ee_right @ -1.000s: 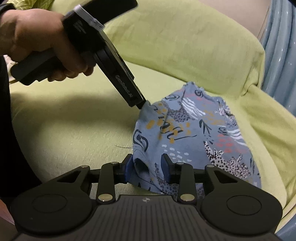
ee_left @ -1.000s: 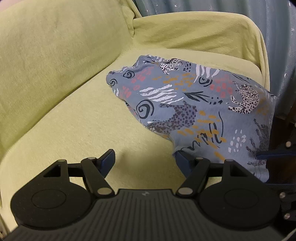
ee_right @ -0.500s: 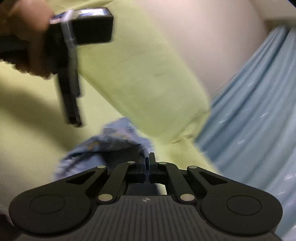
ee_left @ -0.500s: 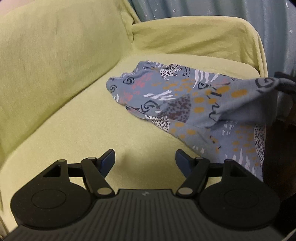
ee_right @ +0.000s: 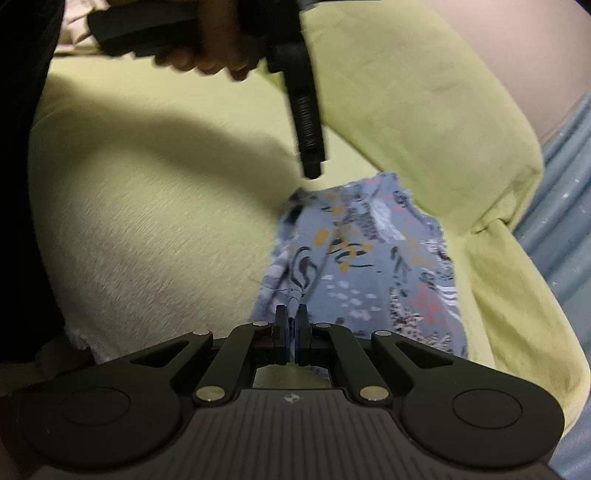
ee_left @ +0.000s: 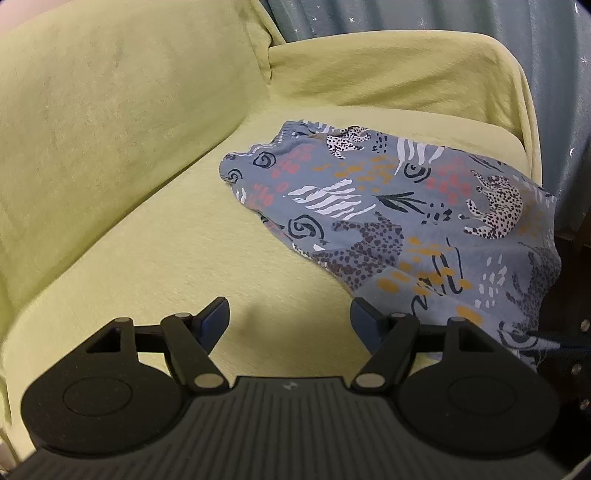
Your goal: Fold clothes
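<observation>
Sofa (ee_left: 155, 236) w/ yellow-green textured cover fills most of both views; seat broad, cover slightly wrinkled. Backrest (ee_left: 110, 92) rises at left in left-wrist view, faint darker smudges on it. Armrest (ee_left: 399, 70) at far end, same cover draped over, hem hanging at its outer edge. Behind armrest: grey-blue curtain (ee_left: 424, 18) w/ small white specks, hanging in folds. Right-wrist view shows pale plain wall (ee_right: 517, 40) above backrest. Lighting dim, indoor; soft dark shadow across seat cushion (ee_right: 184, 147).
</observation>
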{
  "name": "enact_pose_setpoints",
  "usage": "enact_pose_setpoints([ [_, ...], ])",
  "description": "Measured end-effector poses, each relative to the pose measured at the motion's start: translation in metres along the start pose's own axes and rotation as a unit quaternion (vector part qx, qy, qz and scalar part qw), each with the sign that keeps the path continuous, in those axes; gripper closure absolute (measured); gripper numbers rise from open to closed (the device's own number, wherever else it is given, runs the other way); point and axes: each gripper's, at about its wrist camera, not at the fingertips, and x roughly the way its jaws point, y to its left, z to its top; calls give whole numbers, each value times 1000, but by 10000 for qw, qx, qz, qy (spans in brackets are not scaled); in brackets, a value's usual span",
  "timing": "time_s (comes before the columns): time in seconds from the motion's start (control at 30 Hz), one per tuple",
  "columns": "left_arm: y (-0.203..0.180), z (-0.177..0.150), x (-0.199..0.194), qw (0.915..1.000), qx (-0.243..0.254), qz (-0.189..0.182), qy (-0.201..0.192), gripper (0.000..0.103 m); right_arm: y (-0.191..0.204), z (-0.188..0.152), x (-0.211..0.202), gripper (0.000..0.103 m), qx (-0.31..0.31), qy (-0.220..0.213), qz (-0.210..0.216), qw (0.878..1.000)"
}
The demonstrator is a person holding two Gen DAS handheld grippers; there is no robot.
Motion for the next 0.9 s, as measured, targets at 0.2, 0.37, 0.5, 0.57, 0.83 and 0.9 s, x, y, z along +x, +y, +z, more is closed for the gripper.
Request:
enact_pose_setpoints([
  [0.2,6,0,-1,10000,-57,-10,17,34,0,-3,0,88,203,78,289,9993],
  [0.37,20,2,-4,9997,-169,158,-55,33,-1,-4,-15,63,446,-151,209,9987],
  [0.5,23,3,-5,9997,-173,157,-83,32,5,2,-13,60,242,-208,65,9995],
  [0.57,21,4,-6,9998,-118,133,-107,32,17,4,-6,64,-321,-120,-119,9993],
  [0.83,1,0,-23,9917,1049,-45,-749,27,-8,6,-5,102,523,-217,-9,9984],
  [0.9,-12,-11,-36,9728,1949,-132,-1241,23,-36,1,-12,102,1585,-443,227,9861],
])
